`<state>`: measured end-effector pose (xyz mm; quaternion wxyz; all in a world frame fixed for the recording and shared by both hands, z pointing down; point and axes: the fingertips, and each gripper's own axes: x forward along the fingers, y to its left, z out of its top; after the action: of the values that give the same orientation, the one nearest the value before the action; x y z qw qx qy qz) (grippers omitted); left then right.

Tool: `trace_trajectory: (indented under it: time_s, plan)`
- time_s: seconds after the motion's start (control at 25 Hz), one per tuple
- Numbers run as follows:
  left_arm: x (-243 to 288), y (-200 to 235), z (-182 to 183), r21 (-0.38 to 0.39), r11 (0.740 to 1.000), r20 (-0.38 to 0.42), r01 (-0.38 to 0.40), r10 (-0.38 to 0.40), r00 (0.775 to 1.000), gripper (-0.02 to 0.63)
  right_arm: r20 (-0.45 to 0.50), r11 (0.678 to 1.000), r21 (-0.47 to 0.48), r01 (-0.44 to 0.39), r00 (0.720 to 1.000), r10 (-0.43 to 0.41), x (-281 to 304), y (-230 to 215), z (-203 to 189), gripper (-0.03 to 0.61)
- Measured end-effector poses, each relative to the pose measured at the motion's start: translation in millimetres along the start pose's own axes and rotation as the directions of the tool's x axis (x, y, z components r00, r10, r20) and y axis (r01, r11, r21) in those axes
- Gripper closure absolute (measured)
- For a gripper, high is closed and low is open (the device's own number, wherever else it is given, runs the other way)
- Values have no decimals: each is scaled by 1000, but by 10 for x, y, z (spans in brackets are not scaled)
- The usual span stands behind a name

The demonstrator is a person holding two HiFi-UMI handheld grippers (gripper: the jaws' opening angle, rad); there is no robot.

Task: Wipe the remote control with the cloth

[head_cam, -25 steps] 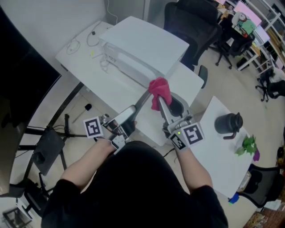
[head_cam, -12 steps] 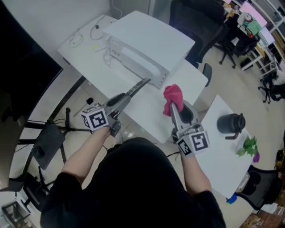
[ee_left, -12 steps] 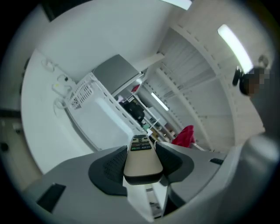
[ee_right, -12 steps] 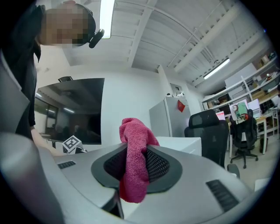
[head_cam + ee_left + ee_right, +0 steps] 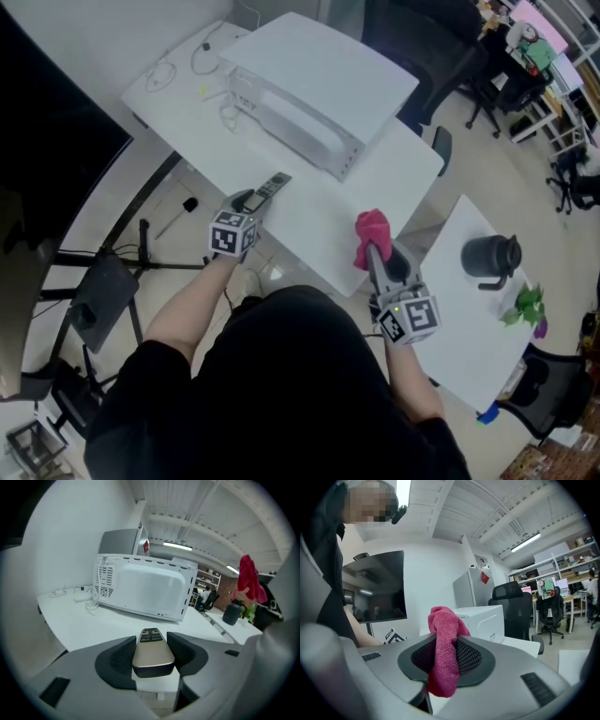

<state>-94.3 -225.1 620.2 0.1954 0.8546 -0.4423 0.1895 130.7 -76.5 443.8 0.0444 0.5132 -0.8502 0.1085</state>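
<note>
The remote control (image 5: 151,651) is gold with dark buttons at its far end, and my left gripper (image 5: 151,654) is shut on its near end. In the head view the remote (image 5: 269,187) pokes out over the white table (image 5: 319,225) from the left gripper (image 5: 246,202), at the table's front left. A pink cloth (image 5: 444,656) hangs bunched between the pads of my right gripper (image 5: 446,656), which is shut on it. From above, the cloth (image 5: 371,234) is held upright by the right gripper (image 5: 377,251) at the table's near edge, well apart from the remote.
A white microwave (image 5: 309,94) stands at the back of the table, with white cables (image 5: 178,66) to its left. A second white table (image 5: 469,319) at the right bears a dark jug (image 5: 489,255) and a small plant (image 5: 525,305). Office chairs (image 5: 422,37) stand behind.
Both grippers have drawn apart. The left one has swung left and lowered the remote toward the table; the right one has pulled the cloth back and to the right, away from the remote.
</note>
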Motion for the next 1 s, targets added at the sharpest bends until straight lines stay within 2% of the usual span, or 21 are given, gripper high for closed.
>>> trace_trajectory:
  time_s: [0.24,0.4,0.52,0.72,0.76,0.84,0.92,1.0]
  plan:
    - [163,202,-435,99,992,-100,-80,90,991,405,-26,1000,-7,5,1000,-5,-19,30,-52,482]
    - [275,338,-744,195,975,-213,-107,148,966,403,-46,1000,-11,-6,999,5,4,57,-81,483]
    - [319,350,-849,213,973,-256,-91,146,956,402,-51,1000,-15,-13,999,12,21,84,-71,483]
    - [364,329,-825,242,969,-266,-56,121,956,397,-61,1000,-12,-20,998,19,28,100,-93,483]
    - [365,346,-826,239,969,-268,-60,125,955,385,-62,1000,-12,-23,998,22,31,105,-97,482]
    - [356,356,-785,229,971,-258,-64,124,958,308,-63,1000,-14,-25,998,24,42,112,-100,482]
    - [317,341,-713,222,973,-234,-60,113,966,291,-76,1000,-18,-25,997,23,71,105,-128,482]
    - [201,330,-592,214,974,-186,-67,108,977,291,-137,999,-27,-19,990,15,141,67,-244,482]
